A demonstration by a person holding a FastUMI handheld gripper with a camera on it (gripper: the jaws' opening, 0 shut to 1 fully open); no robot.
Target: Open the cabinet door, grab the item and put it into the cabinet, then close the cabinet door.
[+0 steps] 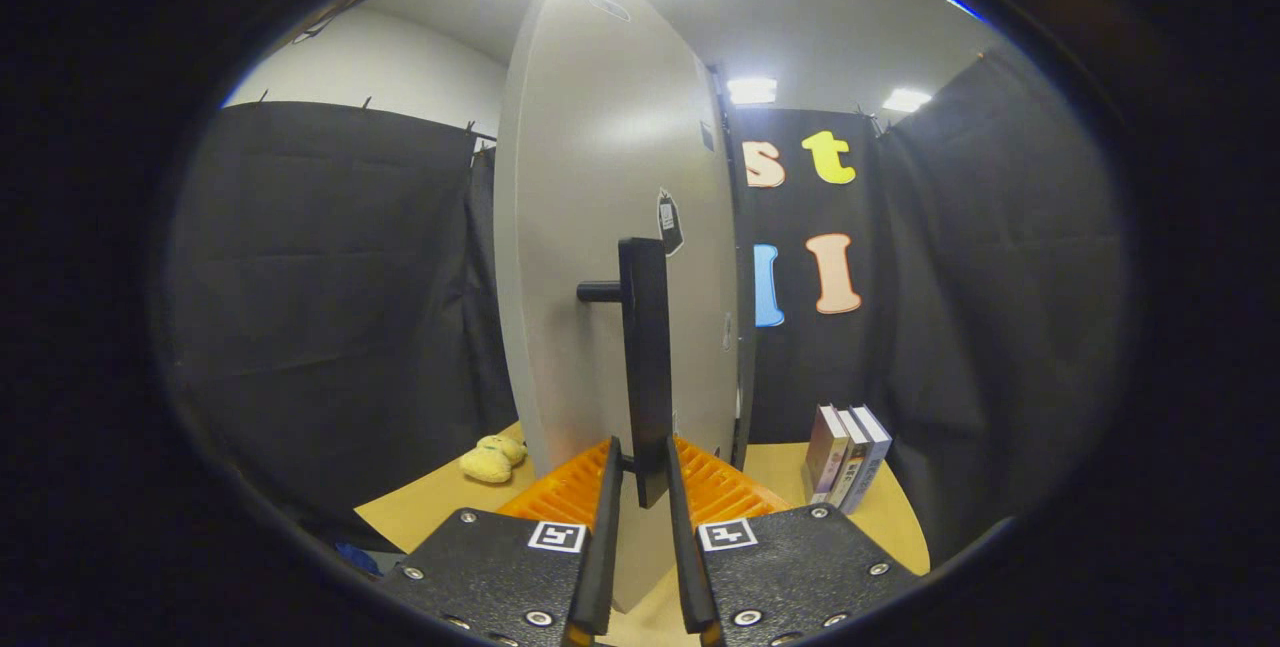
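Observation:
A tall pale grey cabinet door (600,177) stands right in front of me, its free edge to the left and a dark gap along its right side. A black vertical bar handle (645,347) sticks out from the door on a short stem. My gripper (643,449) has its two fingers on either side of the handle's lower end, closed against it. A yellow plush toy (492,459) lies on the wooden table (440,502), left of the door and beyond the left finger.
Three books (848,467) stand upright on the table to the right of the door, just beyond the right finger. Black cloth walls close in the booth on the left, at the back and on the right.

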